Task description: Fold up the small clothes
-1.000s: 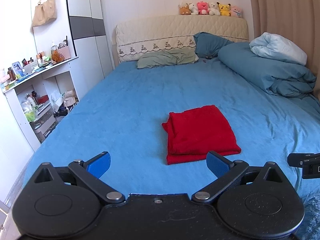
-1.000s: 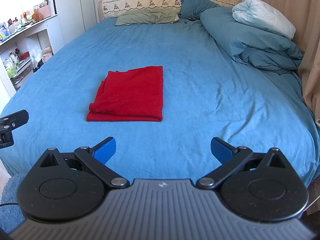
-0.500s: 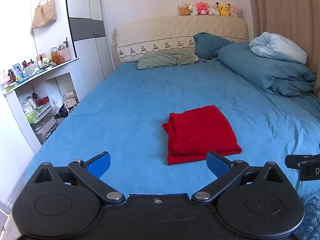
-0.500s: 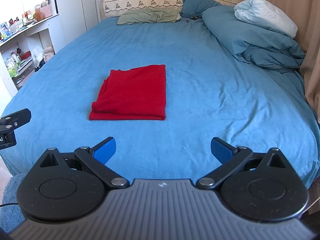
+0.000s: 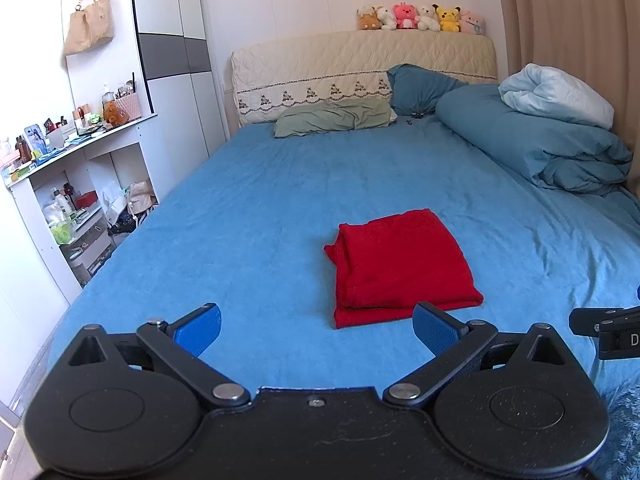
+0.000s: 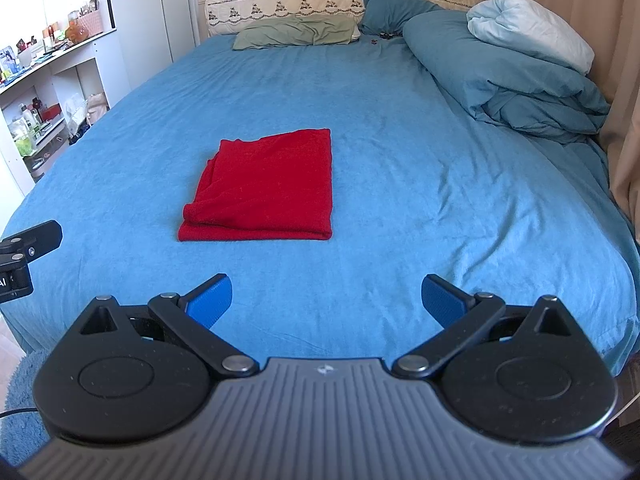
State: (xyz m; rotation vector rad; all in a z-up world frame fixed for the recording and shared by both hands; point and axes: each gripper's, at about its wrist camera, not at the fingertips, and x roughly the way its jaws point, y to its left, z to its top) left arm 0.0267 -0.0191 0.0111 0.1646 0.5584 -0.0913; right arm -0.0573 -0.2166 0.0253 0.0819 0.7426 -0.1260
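A red garment (image 5: pixel 400 264) lies folded into a flat rectangle on the blue bed sheet (image 5: pixel 260 208). It also shows in the right wrist view (image 6: pixel 268 188), left of centre. My left gripper (image 5: pixel 316 326) is open and empty, held near the foot of the bed, just short of the garment's near edge. My right gripper (image 6: pixel 326 300) is open and empty, to the right of the garment and further back from it. Each gripper's edge shows in the other's view.
A folded blue duvet (image 5: pixel 540 144) with a pale blue blanket (image 5: pixel 560 96) lies at the bed's right side. Pillows (image 5: pixel 332 120) sit by the headboard. White shelves (image 5: pixel 60 184) with clutter stand left of the bed. A curtain (image 6: pixel 624 80) hangs on the right.
Both grippers have drifted slightly; the garment sits a little differently in each view. The garment itself has not moved. Both grippers stay open.
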